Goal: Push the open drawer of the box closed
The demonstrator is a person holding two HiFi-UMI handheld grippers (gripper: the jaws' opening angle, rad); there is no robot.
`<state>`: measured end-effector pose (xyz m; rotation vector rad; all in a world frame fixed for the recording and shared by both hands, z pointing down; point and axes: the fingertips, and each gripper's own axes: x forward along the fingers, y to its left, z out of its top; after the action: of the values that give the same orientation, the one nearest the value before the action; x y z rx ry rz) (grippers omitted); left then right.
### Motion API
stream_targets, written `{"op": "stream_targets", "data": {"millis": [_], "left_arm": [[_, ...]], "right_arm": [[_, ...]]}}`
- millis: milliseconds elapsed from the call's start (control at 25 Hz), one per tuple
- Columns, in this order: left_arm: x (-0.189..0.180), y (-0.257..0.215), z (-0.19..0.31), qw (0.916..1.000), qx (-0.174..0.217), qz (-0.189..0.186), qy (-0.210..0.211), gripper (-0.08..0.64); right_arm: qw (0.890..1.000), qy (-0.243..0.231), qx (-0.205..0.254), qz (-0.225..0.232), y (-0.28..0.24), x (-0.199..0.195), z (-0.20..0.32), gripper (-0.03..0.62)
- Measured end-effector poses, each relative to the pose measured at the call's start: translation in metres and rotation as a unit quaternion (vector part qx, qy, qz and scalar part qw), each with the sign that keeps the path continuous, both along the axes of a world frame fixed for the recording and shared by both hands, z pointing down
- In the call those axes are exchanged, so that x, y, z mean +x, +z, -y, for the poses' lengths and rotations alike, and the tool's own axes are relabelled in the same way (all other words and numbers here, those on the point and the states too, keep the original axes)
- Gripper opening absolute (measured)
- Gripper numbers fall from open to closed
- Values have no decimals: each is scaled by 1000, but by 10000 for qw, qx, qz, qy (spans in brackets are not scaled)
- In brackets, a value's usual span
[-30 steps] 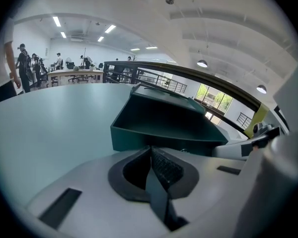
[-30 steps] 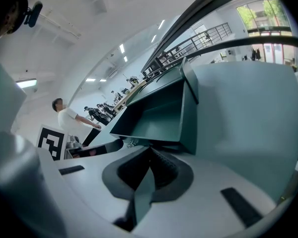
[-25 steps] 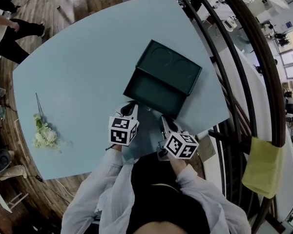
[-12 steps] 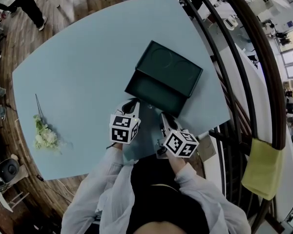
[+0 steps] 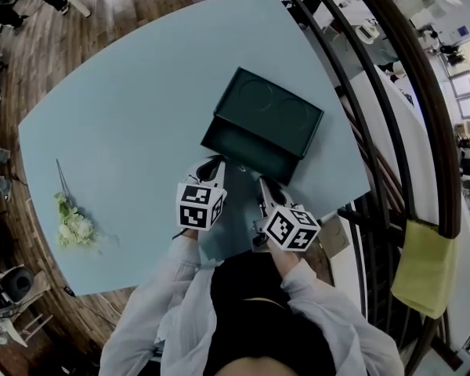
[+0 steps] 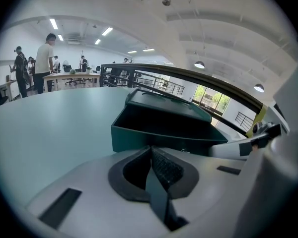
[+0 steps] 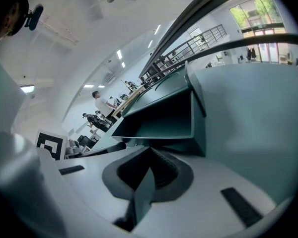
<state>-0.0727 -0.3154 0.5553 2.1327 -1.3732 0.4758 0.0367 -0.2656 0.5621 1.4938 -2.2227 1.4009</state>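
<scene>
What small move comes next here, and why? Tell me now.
Probably push both tongs forward together. The drawer stands open from the dark green box, and the left tongs and right tongs, both shut, sit at its front wall, one toward each end, so an even push should slide it in straight.

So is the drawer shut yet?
No, open: the drawer sticks out from the box, its dark hollow interior showing in the head view.
</scene>
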Motion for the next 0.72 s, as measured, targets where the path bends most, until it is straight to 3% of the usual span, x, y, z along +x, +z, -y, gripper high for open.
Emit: {"op": "stream_targets", "data": {"millis": [720], "left_arm": [[4, -3, 18, 9999, 108, -10, -7, 18]], "right_arm": [[9997, 195, 163, -66, -4, 5, 20, 6]]}}
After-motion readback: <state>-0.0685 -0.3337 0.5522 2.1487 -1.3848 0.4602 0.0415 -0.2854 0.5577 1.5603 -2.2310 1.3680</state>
